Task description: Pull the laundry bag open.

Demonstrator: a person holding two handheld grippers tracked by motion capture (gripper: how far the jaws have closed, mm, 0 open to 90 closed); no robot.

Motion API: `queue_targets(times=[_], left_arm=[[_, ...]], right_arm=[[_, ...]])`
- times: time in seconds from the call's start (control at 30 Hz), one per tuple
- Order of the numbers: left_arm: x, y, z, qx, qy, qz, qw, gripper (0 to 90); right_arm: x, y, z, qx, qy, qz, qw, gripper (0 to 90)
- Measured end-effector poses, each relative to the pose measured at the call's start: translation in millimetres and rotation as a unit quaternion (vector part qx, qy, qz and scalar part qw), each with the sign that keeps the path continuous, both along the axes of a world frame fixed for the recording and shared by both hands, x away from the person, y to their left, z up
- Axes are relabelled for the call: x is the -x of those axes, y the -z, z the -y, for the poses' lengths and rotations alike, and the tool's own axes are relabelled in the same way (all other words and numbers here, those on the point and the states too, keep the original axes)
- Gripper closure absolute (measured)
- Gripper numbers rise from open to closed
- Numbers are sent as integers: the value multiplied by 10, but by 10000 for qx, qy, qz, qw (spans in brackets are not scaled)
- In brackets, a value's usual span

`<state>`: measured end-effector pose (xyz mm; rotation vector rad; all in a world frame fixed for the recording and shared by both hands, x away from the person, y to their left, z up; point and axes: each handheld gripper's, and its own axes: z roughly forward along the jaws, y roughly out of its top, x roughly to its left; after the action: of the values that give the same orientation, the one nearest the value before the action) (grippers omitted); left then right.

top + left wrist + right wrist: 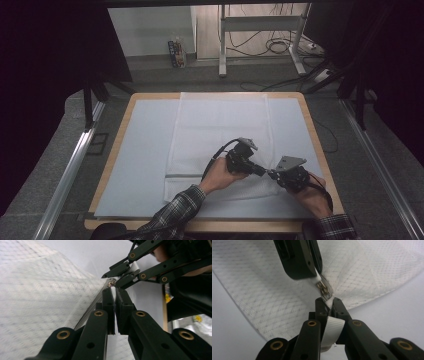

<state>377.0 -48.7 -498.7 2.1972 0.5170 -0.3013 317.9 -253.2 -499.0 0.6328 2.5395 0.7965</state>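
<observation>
Mesh bag (220, 130) work here centres on its zip, and both grips make sense for that. The left gripper (115, 290) has its jaws pressed together on the thin white pull tab (317, 278) that hangs from the metal slider (325, 288). Pinching the tab and not the slider gives, I judge, a straight line of pull along the zip (185, 175).

The right gripper (327, 301) is clamped on a white ribbed band (333, 330) at the bag's edge, just beside the slider. The band runs back between its jaws, and the tips also nip the mesh there. That looks like an anchoring hold: it keeps the cloth taut so the slider can travel instead of dragging the soft fabric along.

In the high view the two sets of tips almost meet, nose to nose, with the left hand (220, 175) and right hand (312, 197) coming in from the table's near edge. The mesh is lifted into a small tent around the grips, which suggests tension between them.

Beyond the jaws, the bag lies flat down the middle of the table (315, 130), reaching from near the far edge toward the near edge. It rests on a pale sheet (145, 150) that covers most of the top. The zip end being worked sits toward the table's near right corner.
</observation>
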Motion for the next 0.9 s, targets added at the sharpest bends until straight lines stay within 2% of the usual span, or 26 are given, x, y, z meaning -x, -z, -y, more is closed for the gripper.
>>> queue_targets(times=[0.07, 0.1, 0.2, 0.4, 0.6, 0.67, 0.83, 0.9], left_arm=[[-4, 0, -33, -49, -33, 19, 10000, 873], [-6, 5, -50, 0, -67, -42, 10000, 873], [-8, 8, -77, 32, -36, -61, 10000, 872], [11, 22, -84, -39, -49, 2, 10000, 872], [7, 29, -163, -175, -71, 54, 9998, 872], [11, 32, -180, -137, -70, 29, 9999, 872], [24, 38, -200, -228, -98, 65, 9997, 872], [23, 43, -237, -202, -148, 31, 9997, 872]], right_arm=[[2, 5, 16, 24, 62, 7, 10000, 846], [4, 3, 32, -27, 96, -17, 9999, 846], [13, -11, 46, -98, 100, -35, 9999, 846], [13, 1, 31, -54, 88, -56, 9999, 846], [11, 5, 41, -50, 127, -90, 9999, 846], [11, 5, 36, -52, 123, -96, 9999, 846], [15, 10, 26, -64, 116, -132, 9998, 846], [8, 12, 41, -73, 153, -168, 9997, 845]])
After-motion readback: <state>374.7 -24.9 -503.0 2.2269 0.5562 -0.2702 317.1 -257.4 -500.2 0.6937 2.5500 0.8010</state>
